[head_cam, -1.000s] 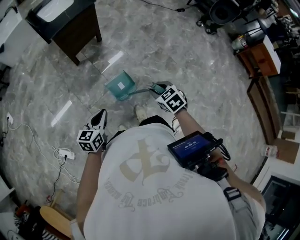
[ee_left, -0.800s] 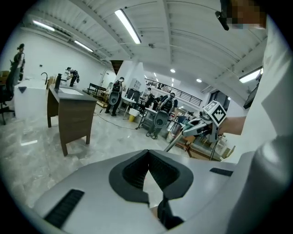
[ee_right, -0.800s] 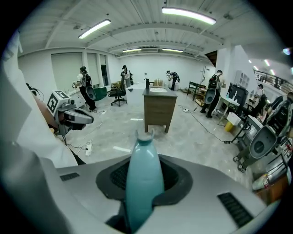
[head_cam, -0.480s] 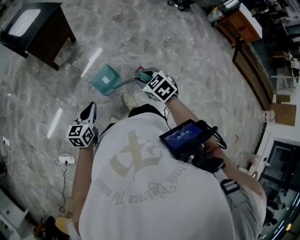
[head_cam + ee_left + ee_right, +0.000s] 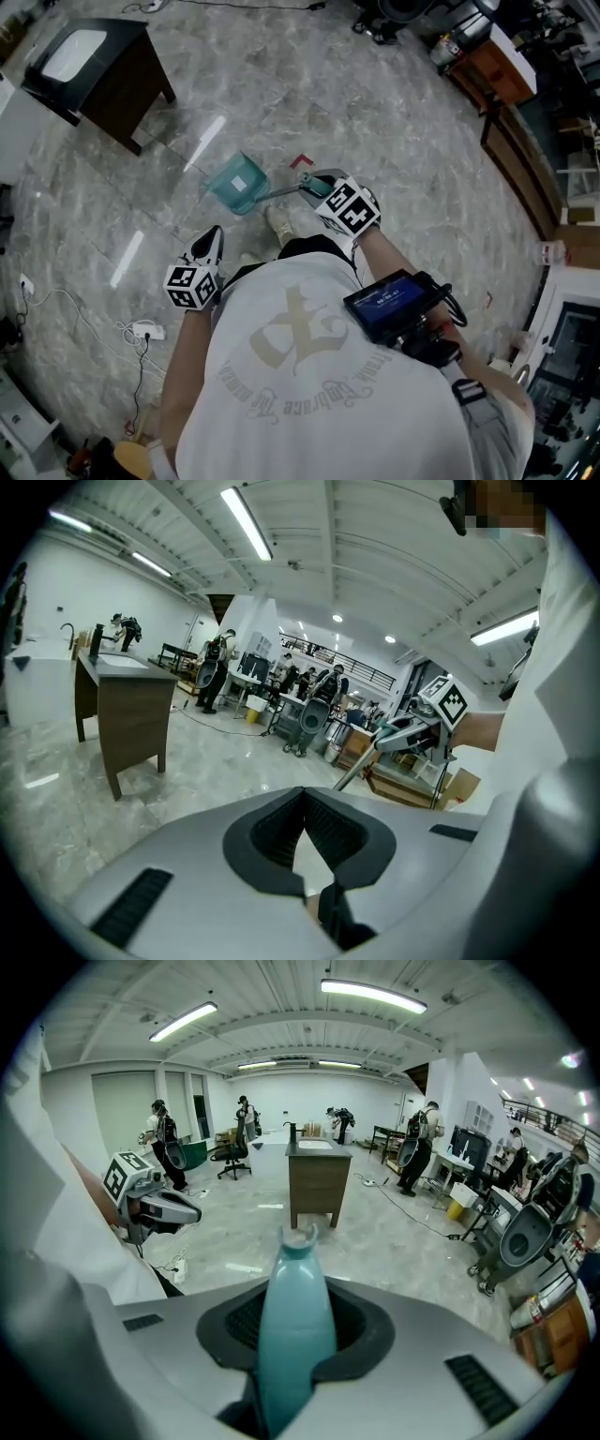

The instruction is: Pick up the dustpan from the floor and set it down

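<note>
Teal plastic handle point(image 5: 292, 1251) of the dustpan point(image 5: 246, 186) pinched between the jaws of the right gripper point(image 5: 298, 1330), notched end projecting past them. Hold confined to a smooth, tapering surface. Probable failure: sliding along the taper, or twisting within the jaws under the weight of the pan point(image 5: 234, 176) at the far end of the thin metal shaft point(image 5: 281, 191).

Left gripper point(image 5: 212, 234) at the person's left side, jaws pressed together at the tips on nothing. Well apart from the dustpan, so of no help as a steadying support.

Light shoe point(image 5: 278, 221) just beside the shaft and near the pan. Likely cause of a knock or snag during any swing toward the body.

Pan at floor level on or just over the grey marble floor point(image 5: 403, 141), mouth tilted, beyond the right gripper and to its left in the head view. Contact with the floor or clearance above it not settled by that view. Judged hazard at set-down: one edge landing first, then tipping or skidding on the polished stone, especially with an early release.

White cable point(image 5: 89, 319) and power strip point(image 5: 145, 330) on the floor to the person's left, a tripping risk for a sideways step.

Dark wooden table point(image 5: 117, 94) farther off, well apart from the pan. Collision only with a wide forward sweep.
</note>
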{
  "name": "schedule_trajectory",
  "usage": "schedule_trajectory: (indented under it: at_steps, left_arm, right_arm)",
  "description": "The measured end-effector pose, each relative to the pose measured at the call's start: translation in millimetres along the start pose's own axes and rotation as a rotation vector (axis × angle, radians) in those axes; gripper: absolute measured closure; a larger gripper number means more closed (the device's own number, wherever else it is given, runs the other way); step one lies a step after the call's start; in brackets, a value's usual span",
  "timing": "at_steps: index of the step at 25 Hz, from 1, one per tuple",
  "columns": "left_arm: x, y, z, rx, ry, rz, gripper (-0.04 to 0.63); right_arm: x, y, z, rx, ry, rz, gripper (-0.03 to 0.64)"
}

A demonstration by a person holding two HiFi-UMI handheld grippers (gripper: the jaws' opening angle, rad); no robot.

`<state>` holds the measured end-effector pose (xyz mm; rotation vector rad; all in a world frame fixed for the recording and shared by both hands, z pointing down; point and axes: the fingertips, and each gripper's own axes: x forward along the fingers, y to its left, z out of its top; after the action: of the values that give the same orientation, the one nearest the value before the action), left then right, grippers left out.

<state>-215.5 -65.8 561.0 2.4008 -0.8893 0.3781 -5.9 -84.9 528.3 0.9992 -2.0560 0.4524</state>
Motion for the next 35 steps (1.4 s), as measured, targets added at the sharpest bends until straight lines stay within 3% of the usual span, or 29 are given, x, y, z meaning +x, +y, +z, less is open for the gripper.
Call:
schedule_trajectory:
  at_steps: [20, 35]
  left_arm:
    - [11.1, -14.6, -25.9, -0.025, 0.071, -0.07, 0.584]
    - [13.8, -11.3, -21.5, 0.007, 0.076, -0.076, 0.584]
  right_arm:
    - [-14.7, 12.1, -40.3, 0.073, 0.049, -0.033, 0.512]
    - [-0.9, 7.0, -54.8, 0.101, 0.047, -0.052, 0.512]
